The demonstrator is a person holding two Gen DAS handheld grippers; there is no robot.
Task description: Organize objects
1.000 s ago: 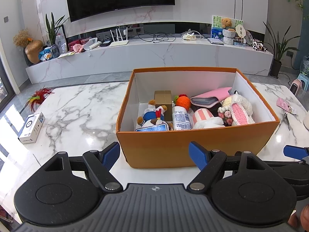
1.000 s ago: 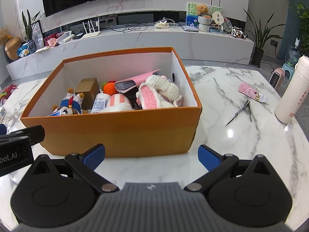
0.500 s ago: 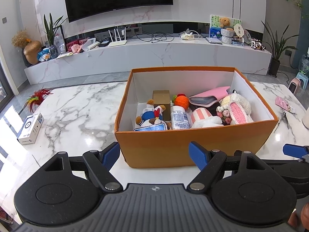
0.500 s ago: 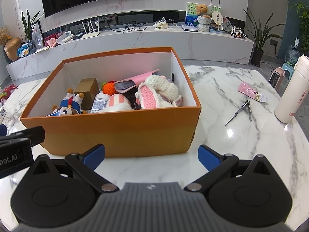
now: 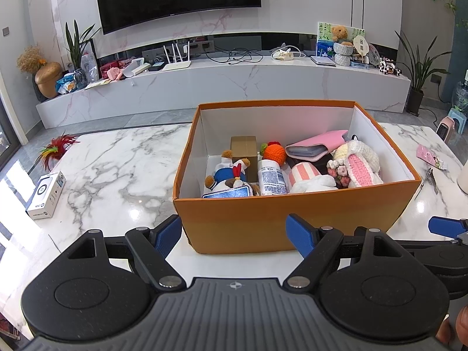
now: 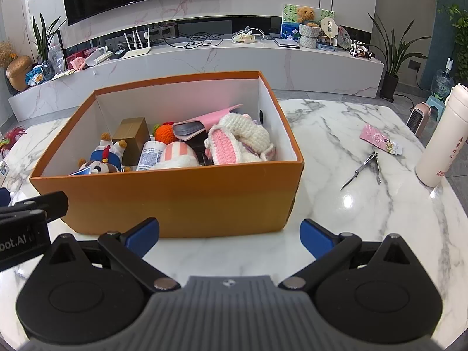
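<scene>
An open orange box stands on the marble table. It holds several items: a plush toy, a brown carton, an orange knitted ball, a white tube, a pink wallet and a pink-and-white knitted piece. My left gripper is open and empty in front of the box. My right gripper is open and empty in front of the box's right corner.
A white carton and a red feathery thing lie on the table at left. Nail clippers, a pink packet and a tall cream flask are at right. A TV bench stands beyond.
The left wrist view has shifted slightly, the box sitting a little further left in it. Both grippers stay open and nothing on the table has moved.
</scene>
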